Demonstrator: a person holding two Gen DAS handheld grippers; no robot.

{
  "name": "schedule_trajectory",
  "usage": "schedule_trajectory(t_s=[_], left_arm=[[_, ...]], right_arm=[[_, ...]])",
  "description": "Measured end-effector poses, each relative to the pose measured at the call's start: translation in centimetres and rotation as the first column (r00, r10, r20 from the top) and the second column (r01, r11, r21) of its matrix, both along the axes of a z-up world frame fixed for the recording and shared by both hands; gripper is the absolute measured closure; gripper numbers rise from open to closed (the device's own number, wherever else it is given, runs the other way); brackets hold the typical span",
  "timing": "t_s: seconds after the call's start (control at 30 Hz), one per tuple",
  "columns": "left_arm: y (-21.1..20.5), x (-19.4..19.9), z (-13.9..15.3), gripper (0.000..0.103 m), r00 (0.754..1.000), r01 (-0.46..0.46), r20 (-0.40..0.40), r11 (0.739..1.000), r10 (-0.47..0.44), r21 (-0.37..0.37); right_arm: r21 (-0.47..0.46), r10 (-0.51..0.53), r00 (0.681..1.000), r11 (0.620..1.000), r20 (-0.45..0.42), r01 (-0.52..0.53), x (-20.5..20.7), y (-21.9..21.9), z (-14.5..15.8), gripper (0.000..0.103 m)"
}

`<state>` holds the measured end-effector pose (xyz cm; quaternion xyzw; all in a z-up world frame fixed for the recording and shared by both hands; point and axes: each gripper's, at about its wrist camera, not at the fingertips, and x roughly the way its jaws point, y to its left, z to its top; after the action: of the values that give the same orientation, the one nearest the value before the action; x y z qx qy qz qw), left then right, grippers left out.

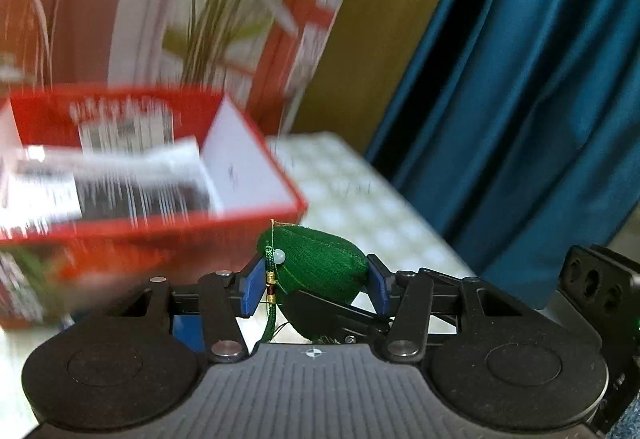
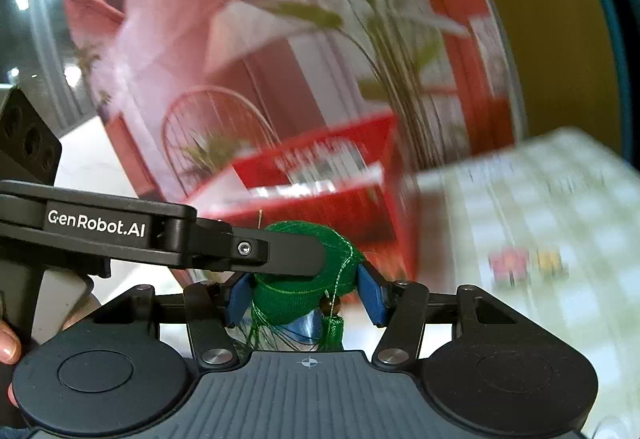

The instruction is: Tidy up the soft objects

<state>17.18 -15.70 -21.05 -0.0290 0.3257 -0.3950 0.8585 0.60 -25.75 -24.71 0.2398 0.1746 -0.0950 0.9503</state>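
A soft green woven pouch point(image 1: 316, 271) with a white bead, cord and tassel sits between the blue pads of my left gripper point(image 1: 316, 283), which is shut on it. In the right wrist view the same green pouch point(image 2: 304, 295) lies between the blue pads of my right gripper point(image 2: 306, 299), also shut on it, with the left gripper's black finger point(image 2: 280, 255) across its top. Both grippers hold it in the air in front of an open red box point(image 1: 160, 223), also seen in the right wrist view point(image 2: 320, 191).
The red box holds white cards or papers point(image 1: 120, 179). It stands on a table with a pale checked cloth point(image 1: 360, 199), also seen in the right wrist view point(image 2: 560, 219). Small red and yellow items point(image 2: 528, 263) lie on the cloth. A teal curtain point(image 1: 520, 79) hangs on the right. A plant point(image 2: 384, 59) and a red-white backdrop stand behind.
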Motion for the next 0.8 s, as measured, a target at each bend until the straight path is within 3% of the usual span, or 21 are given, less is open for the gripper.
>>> schedule_trajectory(t_s=[0.2,0.5,0.63,0.8], left_arm=[[1.2,0.6,5.1,0.049,0.99,-0.039,0.129,0.996,0.049,-0.079],[1.7,3.1,10.9,0.049,0.947,-0.087,0.298,0.987,0.124,-0.135],[1.9,4.5,11.3,0.049,0.943,-0.097,0.302,0.984,0.138,-0.149],[1.6,6.4,10.2,0.049,0.957,-0.092,0.262,0.988,0.123,-0.127]], right_arm=[[-0.133,0.065,0.995,0.99,0.077,-0.054,2.4,-0.6,5.9,0.051],[-0.302,0.118,0.98,0.951,0.161,-0.065,8.2,-1.4,13.3,0.051],[-0.353,0.126,0.978,0.934,0.164,-0.061,10.3,-1.6,14.9,0.051],[-0.37,0.119,0.982,0.927,0.146,-0.057,12.2,-2.0,14.3,0.051]])
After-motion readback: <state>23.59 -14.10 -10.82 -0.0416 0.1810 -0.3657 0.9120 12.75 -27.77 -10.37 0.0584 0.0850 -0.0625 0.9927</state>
